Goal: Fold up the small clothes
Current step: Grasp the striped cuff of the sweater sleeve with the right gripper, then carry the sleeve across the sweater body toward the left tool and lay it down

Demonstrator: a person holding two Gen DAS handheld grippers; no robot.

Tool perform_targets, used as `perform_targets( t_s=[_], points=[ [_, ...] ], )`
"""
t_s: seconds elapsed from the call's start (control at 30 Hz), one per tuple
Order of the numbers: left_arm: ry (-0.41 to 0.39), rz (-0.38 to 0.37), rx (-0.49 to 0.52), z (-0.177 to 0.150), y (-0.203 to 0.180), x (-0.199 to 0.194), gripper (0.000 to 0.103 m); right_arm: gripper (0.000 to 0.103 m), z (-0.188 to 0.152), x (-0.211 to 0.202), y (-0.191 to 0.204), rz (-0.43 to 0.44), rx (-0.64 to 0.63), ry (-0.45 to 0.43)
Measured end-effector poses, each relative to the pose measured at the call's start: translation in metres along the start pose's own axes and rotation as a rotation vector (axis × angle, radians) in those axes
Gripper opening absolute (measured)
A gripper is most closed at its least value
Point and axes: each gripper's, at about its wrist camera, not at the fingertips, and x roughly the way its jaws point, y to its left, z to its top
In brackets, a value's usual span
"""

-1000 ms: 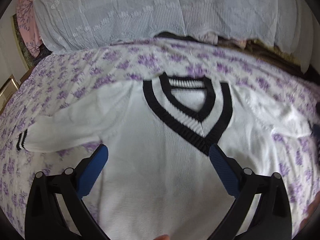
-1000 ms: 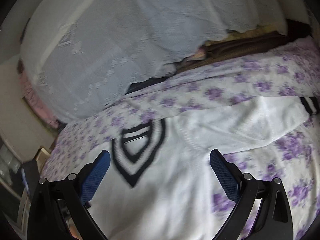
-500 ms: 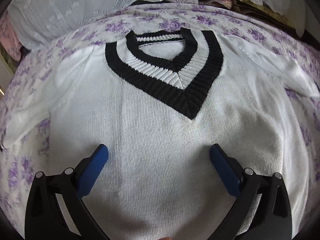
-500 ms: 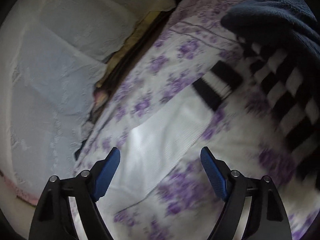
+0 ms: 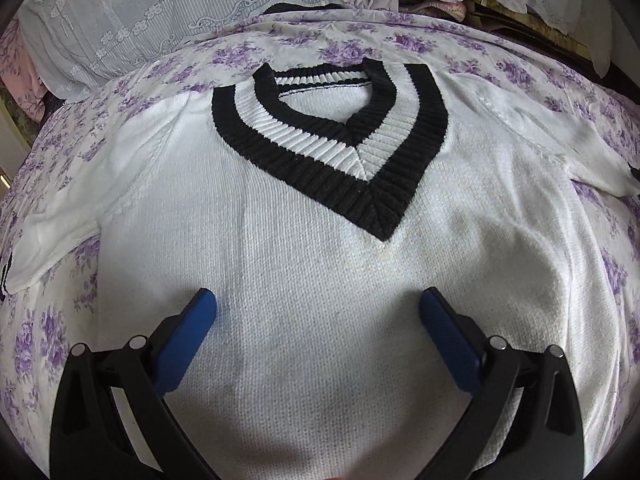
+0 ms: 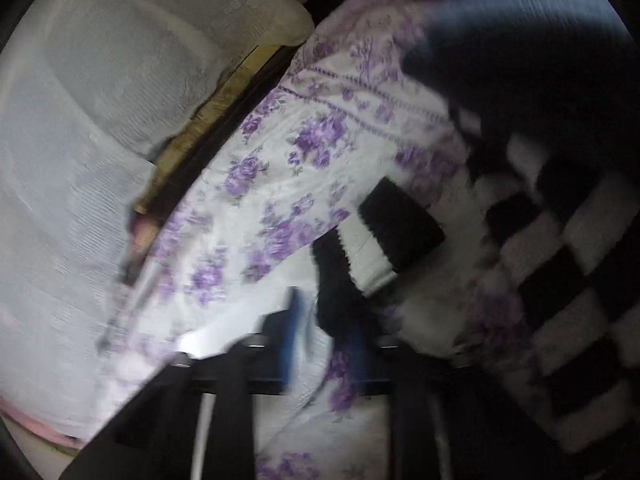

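Note:
A white knit sweater (image 5: 320, 280) with a black-and-white V-neck collar (image 5: 332, 148) lies face up on the bed, sleeves spread to both sides. My left gripper (image 5: 318, 312) is open and empty, low over the sweater's chest. In the blurred right wrist view, my right gripper (image 6: 324, 320) has its blue fingers (image 6: 290, 332) close together on the sweater's sleeve by its black-and-white striped cuff (image 6: 384, 240).
A purple-flowered bedsheet (image 5: 352, 40) covers the bed. White lace-covered pillows (image 5: 160, 12) lie at the head. A black-and-white checkered garment (image 6: 560, 288) and a dark blue garment (image 6: 520, 48) lie to the right of the cuff.
My right gripper swung right to the sleeve cuff and closed from wide open. My left gripper pulled back slightly, staying open over the chest.

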Motion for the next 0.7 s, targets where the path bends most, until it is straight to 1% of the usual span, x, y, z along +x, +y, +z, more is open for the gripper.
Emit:
perform_targets(
  t_s=[0.1, 0.17, 0.23, 0.33, 0.43, 0.53, 0.6, 0.7],
  points=[
    [0.0, -0.005, 0.0, 0.0, 0.001, 0.0, 0.099, 0.011, -0.001, -0.011, 0.003, 0.031, -0.022, -0.023],
    [0.004, -0.012, -0.001, 0.001, 0.002, -0.001, 0.099, 0.011, -0.003, -0.025, 0.01, 0.099, -0.027, -0.039],
    [0.016, -0.029, -0.004, 0.003, 0.005, -0.002, 0.099, 0.011, -0.003, -0.035, 0.023, 0.141, -0.055, -0.046],
    [0.047, -0.055, -0.008, 0.011, 0.006, -0.002, 0.099, 0.011, -0.006, -0.051, 0.048, 0.186, -0.136, -0.054],
    [0.062, -0.084, -0.01, 0.032, 0.001, -0.007, 0.099, 0.011, -0.015, -0.061, 0.074, 0.234, -0.208, -0.045],
    [0.028, -0.082, 0.012, 0.061, -0.012, -0.018, 0.099, 0.011, -0.024, -0.066, 0.101, 0.289, -0.265, -0.017],
    [-0.004, -0.055, 0.028, 0.078, -0.022, -0.024, 0.099, 0.011, -0.032, -0.071, 0.116, 0.325, -0.297, 0.0],
    [-0.028, -0.043, 0.065, 0.09, -0.029, -0.03, 0.099, 0.011, -0.049, -0.085, 0.145, 0.374, -0.369, 0.024]
  ],
)
